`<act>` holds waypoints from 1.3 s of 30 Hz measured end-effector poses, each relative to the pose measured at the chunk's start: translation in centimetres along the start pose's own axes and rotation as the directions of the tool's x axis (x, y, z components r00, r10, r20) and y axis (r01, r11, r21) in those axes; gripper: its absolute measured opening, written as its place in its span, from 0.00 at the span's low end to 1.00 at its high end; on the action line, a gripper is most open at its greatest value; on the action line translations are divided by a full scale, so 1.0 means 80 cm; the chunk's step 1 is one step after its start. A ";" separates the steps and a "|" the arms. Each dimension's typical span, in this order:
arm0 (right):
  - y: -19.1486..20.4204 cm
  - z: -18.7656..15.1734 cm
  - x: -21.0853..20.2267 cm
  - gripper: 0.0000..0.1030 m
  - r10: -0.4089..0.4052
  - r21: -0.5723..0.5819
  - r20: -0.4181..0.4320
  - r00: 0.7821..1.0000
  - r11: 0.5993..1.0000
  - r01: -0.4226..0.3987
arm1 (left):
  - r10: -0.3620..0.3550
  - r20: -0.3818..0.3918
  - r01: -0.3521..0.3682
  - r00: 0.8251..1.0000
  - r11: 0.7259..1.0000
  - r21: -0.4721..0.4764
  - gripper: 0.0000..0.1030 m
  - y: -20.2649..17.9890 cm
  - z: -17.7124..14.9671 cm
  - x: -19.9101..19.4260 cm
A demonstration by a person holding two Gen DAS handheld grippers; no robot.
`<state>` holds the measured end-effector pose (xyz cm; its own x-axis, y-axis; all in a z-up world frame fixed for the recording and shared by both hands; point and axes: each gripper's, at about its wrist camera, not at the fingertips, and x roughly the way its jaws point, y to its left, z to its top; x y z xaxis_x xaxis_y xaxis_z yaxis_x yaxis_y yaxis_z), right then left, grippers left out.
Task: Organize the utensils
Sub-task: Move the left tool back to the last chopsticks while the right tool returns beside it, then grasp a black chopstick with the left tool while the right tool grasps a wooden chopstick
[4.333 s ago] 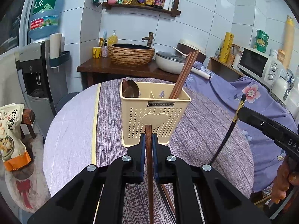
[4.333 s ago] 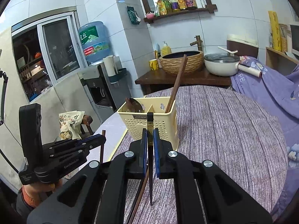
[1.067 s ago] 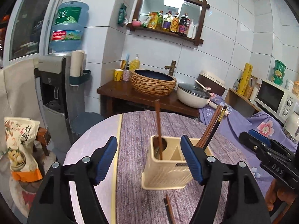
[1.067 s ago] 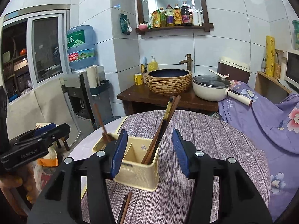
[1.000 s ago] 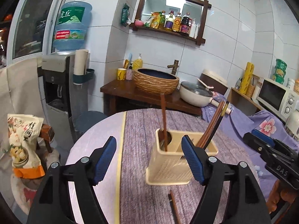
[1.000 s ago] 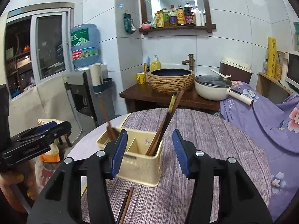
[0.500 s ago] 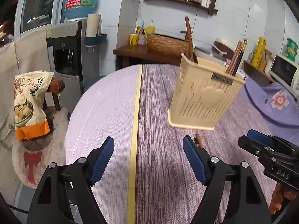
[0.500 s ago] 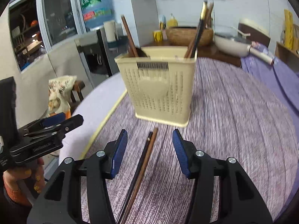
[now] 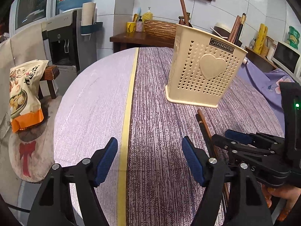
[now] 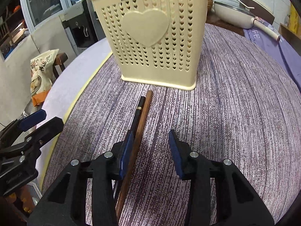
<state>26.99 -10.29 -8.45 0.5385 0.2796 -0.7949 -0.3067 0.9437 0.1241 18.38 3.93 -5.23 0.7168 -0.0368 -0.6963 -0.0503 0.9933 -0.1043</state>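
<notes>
Two thin, stiff, light chopsticks (image 10: pixel 140 120) lie touching, so the open right gripper (image 10: pixel 151 150) should pinch one mid-shaft; left gripper (image 9: pixel 150 162) open, empty.

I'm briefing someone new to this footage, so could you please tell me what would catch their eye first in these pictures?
The cream utensil holder with its raised heart stands on the purple striped tablecloth, chopsticks poking from its top. Just in front of it, a brown chopstick and a black chopstick lie side by side on the cloth. The right tongs sit low and open over them, while the left tongs are open above bare cloth.
</notes>
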 end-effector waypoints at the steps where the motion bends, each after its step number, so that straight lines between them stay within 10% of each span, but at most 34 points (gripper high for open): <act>1: 0.000 0.000 0.004 0.38 -0.004 -0.002 -0.008 1.000 1.000 0.004 | 0.002 -0.001 -0.002 1.000 1.000 0.002 0.67 -0.001 -0.001 0.001; 25: -0.028 0.028 0.022 0.11 -0.019 0.014 -0.038 0.999 1.000 0.020 | -0.075 -0.090 0.084 0.993 0.992 0.099 0.61 -0.060 0.000 0.033; 39: -0.079 0.014 0.003 0.12 -0.018 0.075 -0.035 0.999 0.997 0.021 | -0.067 -0.167 0.093 0.984 0.984 0.153 0.32 -0.117 0.023 0.093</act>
<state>29.94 -15.98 -8.80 0.5160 0.2561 -0.8174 -0.2358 0.9599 0.1519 25.50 -5.40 -8.12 0.5920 -0.1216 -0.7967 0.1238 0.9905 -0.0591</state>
